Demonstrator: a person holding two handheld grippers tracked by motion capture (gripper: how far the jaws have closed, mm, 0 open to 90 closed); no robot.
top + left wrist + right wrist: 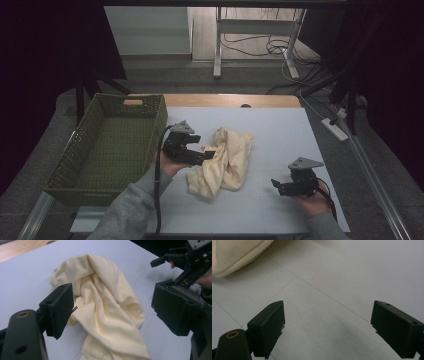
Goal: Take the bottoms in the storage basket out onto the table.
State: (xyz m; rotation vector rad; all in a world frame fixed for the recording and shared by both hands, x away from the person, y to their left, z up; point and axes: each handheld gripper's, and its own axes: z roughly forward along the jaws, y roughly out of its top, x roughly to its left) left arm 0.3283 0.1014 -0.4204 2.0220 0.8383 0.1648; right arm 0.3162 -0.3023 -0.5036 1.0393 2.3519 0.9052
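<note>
Crumpled cream cloth (222,162) on the white tabletop (280,135), jaws released on both sides.
The left gripper (206,153) hovers at the cloth's left edge, jaws spread, apparently not pinching fabric; the right gripper (276,185) sits well apart, jaws wide over bare tabletop. The green woven basket (80,150) at left holds nothing.

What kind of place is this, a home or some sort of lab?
Most likely a lab or test room, not a home: a work table with a pale mat, a bare desk frame with loose cables on the floor behind, and a power strip beside the table.
</note>
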